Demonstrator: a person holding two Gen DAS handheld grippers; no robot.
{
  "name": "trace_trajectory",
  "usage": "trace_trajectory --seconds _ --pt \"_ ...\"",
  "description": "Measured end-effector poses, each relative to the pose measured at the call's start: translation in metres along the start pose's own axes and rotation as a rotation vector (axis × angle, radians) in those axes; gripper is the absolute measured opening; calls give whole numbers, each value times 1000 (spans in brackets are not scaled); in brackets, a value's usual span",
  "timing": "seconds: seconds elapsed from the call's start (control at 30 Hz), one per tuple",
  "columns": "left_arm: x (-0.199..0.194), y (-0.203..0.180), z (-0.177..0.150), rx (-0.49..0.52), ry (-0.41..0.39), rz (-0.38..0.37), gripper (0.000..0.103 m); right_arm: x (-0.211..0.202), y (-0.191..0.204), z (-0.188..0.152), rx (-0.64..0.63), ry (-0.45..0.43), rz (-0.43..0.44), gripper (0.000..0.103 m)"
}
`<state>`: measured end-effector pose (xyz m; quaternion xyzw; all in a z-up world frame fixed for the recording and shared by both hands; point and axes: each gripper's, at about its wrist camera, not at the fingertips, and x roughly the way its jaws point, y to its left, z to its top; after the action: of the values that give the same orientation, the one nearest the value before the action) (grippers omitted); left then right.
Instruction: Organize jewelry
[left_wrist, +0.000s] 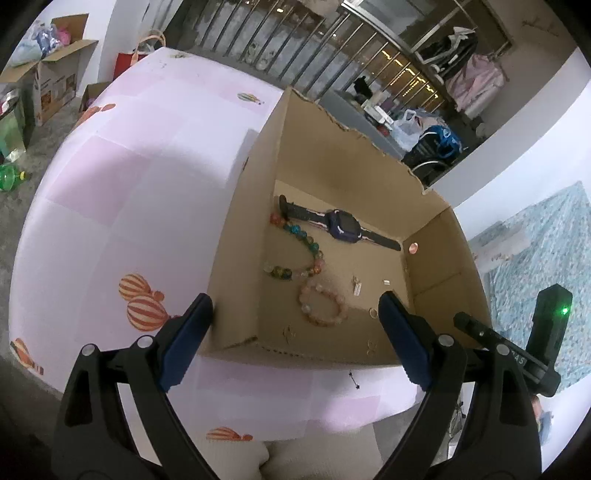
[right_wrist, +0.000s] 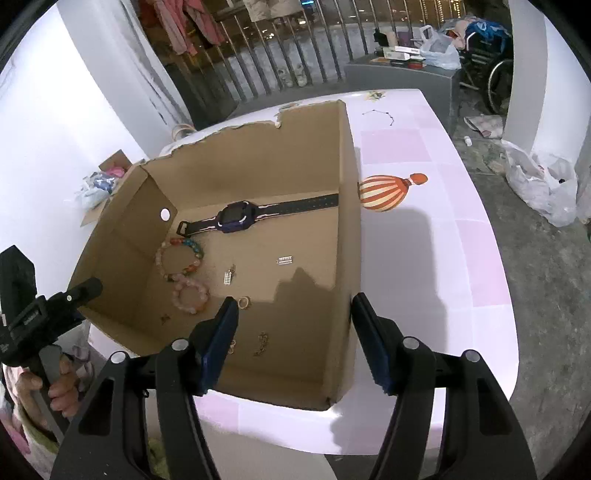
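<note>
An open cardboard box (left_wrist: 258, 155) (right_wrist: 343, 229) sits on a pink-checked table. Inside lie a purple smartwatch (left_wrist: 341, 226) (right_wrist: 238, 217), a multicoloured bead bracelet (left_wrist: 299, 249) (right_wrist: 184, 254), a pink bead bracelet (left_wrist: 325, 304) (right_wrist: 190, 295), a ring (left_wrist: 373, 313) (right_wrist: 243, 302) and small metal charms (left_wrist: 356, 285) (right_wrist: 228, 277). My left gripper (left_wrist: 297, 314) is open and empty, held above the box's near edge. My right gripper (right_wrist: 293, 314) is open and empty, above the box's near right side. Each gripper shows in the other's view, the right (left_wrist: 509, 343) and the left (right_wrist: 44, 317).
The table (left_wrist: 140, 184) (right_wrist: 424, 258) has hot-air-balloon prints. A thin dark necklace (right_wrist: 378, 115) lies on it beyond the box. Cardboard boxes (left_wrist: 55, 81) and bags stand on the floor at the left; a plastic bag (right_wrist: 543, 184) lies at the right.
</note>
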<state>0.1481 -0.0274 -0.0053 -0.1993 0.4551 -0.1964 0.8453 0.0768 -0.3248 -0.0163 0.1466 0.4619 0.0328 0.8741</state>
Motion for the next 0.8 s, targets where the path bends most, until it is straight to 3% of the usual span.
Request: trace_trajectory --seconds 0.27,0.6,0.8 --pt "-15 2 -9 36 -55 43 88 -22 -2 -6 46 -62 -13 70" --pt "-46 -17 -24 134 -144 131 89 -63 17 -18 -5 -180 -95 80" --pt "-63 -29 -37 213 -190 183 92 -70 38 -29 -48 -189 -103 85"
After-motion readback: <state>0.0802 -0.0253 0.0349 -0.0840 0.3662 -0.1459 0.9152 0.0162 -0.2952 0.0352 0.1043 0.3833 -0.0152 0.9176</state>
